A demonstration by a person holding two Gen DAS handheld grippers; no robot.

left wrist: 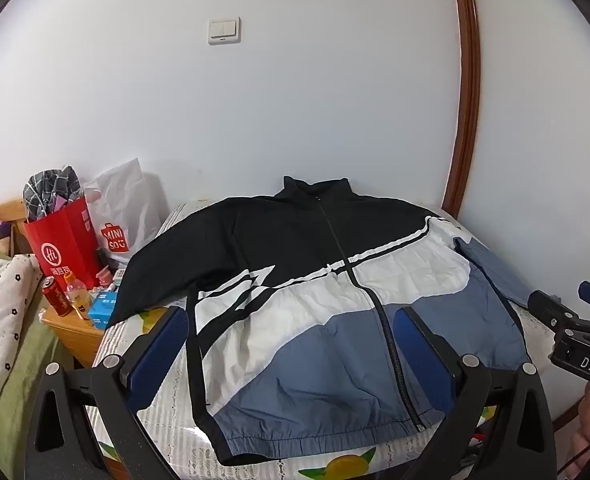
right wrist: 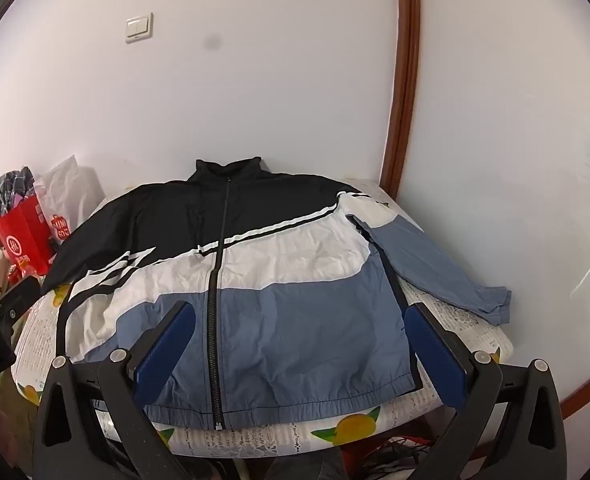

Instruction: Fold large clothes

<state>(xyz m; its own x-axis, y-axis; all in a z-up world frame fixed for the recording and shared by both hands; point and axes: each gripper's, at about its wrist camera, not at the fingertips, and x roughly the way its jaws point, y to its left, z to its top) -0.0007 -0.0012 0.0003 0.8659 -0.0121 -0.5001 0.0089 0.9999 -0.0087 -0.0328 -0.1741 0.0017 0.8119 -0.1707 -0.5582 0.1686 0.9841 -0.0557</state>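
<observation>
Right wrist: jacket [right wrist: 279, 280] lies flat beyond the spread right claw [right wrist: 299, 340].

Left wrist view: set above the near edge of the table [left wrist: 183, 446], angled down and forward between its own fingers [left wrist: 157, 356] toward the white wall [left wrist: 295, 120], with the left half of the jacket [left wrist: 315, 340] close below and the nightstand clutter off to the left. Right wrist view: same height and tilt, placed further right, centred on the jacket [right wrist: 287, 320]. Shared by both: jacket, wall, light switch [left wrist: 224, 31], brown door frame [left wrist: 465, 100].
</observation>
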